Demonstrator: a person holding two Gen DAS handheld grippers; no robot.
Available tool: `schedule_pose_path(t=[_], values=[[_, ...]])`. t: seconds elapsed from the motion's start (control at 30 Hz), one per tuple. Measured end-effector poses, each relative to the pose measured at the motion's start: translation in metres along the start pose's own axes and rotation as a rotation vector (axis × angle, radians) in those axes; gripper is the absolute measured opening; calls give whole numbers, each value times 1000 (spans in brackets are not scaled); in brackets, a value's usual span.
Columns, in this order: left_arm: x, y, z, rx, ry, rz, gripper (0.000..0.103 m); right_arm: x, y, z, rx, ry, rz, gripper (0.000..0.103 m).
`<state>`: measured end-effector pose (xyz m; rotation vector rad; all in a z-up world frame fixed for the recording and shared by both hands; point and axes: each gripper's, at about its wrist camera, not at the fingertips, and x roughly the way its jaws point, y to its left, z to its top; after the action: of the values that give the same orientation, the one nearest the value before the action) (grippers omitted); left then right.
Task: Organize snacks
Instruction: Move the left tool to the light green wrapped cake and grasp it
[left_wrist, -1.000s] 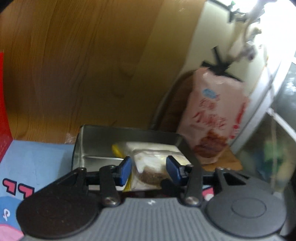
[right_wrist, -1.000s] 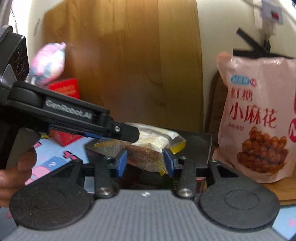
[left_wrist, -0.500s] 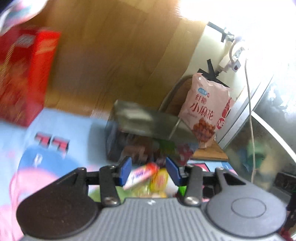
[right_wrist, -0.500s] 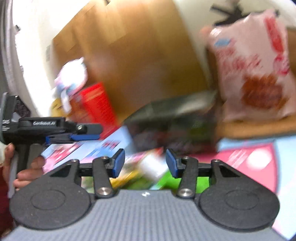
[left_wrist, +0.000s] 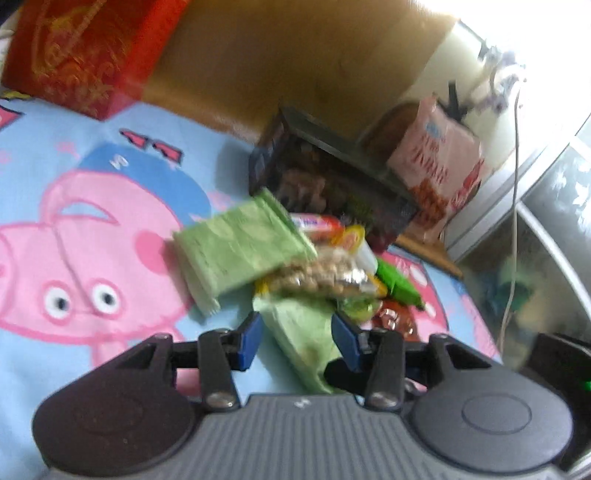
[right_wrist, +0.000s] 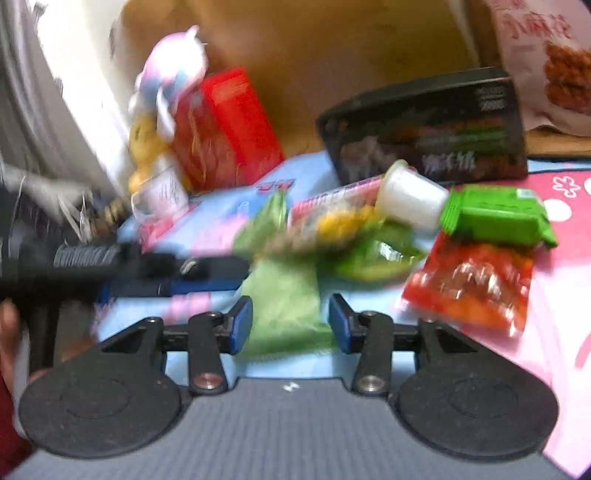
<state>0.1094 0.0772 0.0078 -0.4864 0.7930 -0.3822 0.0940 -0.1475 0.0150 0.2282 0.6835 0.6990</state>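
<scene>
- Far left, a stiff red carton (left_wrist: 85, 51) stands on the cartoon-printed cloth (left_wrist: 92, 229) covering the counter; its flat faces would suit a firm clamp.
- Left of the snack heap lies a pale green packet (left_wrist: 240, 247), flat and pillow-like, crimped at its ends; it looks light and crinkly, best taken by an edge seal.
- The left gripper (left_wrist: 297, 334) has just been closing its jaws to a narrow gap around a second soft green wrapper (left_wrist: 303, 332); whether the pads press on it I cannot tell.
- Mid heap, a clear bag of pale nuts (left_wrist: 325, 273) is lumpy and slippery; pinch its top seam rather than its belly.
- The right gripper (right_wrist: 291, 323) also straddles that green wrapper, its jaws having just narrowed yet standing apart from it.
- Behind, the dark open box (right_wrist: 428, 133) is rigid and looks the likely home for the snacks.
- Right, a bright green pack (right_wrist: 495, 216) overlaps a glossy red sachet (right_wrist: 469, 284); both thin, light film.
</scene>
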Motion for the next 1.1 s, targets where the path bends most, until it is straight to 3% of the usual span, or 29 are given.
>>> schedule_pose_path(t=[0.07,0.13,0.27,0.43,0.53,0.63,0.73,0.8,0.87,0.93,1.0,1.1], values=[[7,-3,-9,-10,32,-33,29,-9,5,-2,-43,22,8,32],[3,-14,-18,28,42,-55,28,-22,4,-6,-63,47,20,29],[-1,-41,-47,137,73,-63,28,-53,4,-31,-80,112,72,31],[-6,-68,-69,225,104,-66,34,-78,24,-65,-84,64,81,41],[-18,-71,-73,245,88,-24,50,-90,28,-70,-109,39,35,44],[-37,-58,-71,188,59,13,52,-102,25,-68,-175,4,-31,56],[-55,-39,-71,67,69,-17,48,-98,9,-51,-164,-28,-41,56],[-64,-36,-79,16,83,-52,44,-88,-4,-36,-120,-48,-12,52],[-67,-36,-87,-25,111,-106,40,-70,-16,-21,-64,-34,4,34],[-61,-42,-93,-53,145,-155,39,-53,-25,-16,-21,-8,14,32],[-50,-51,-95,-36,162,-147,37,-42,-33,-18,36,36,31,30],[-37,-57,-91,-7,155,-91,35,-58,-32,-33,55,32,62,31]])
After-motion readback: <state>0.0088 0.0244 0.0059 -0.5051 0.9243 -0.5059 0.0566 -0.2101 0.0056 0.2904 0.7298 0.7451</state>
